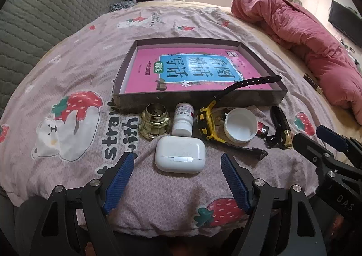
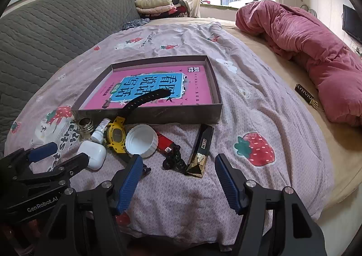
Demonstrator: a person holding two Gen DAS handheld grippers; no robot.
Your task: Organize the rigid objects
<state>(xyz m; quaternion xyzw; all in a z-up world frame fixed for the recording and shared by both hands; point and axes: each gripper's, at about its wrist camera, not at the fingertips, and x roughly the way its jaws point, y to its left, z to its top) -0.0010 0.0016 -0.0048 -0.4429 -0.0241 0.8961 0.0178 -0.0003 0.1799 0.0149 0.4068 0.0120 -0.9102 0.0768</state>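
A shallow brown box [image 1: 199,99] [image 2: 149,113] with a pink book inside lies on the bed. In front of it lie a white earbud case [image 1: 180,154] [image 2: 92,153], a glass jar [image 1: 154,123] [image 2: 86,126], a white pill bottle [image 1: 182,122] [image 2: 99,132], a yellow watch [image 1: 207,123] [image 2: 115,135], a white lid [image 1: 240,125] [image 2: 142,140], a small red item [image 2: 164,143] and a black-gold box [image 1: 281,127] [image 2: 201,151]. My left gripper [image 1: 177,161] is open, just short of the earbud case. My right gripper [image 2: 178,164] is open, near the black-gold box.
A pink quilt [image 1: 305,36] [image 2: 312,52] is heaped at the right. A grey padded headboard [image 1: 45,18] [image 2: 49,36] stands at the left. A small dark item [image 2: 306,97] lies by the quilt. Folded clothes [image 2: 156,6] sit by the window.
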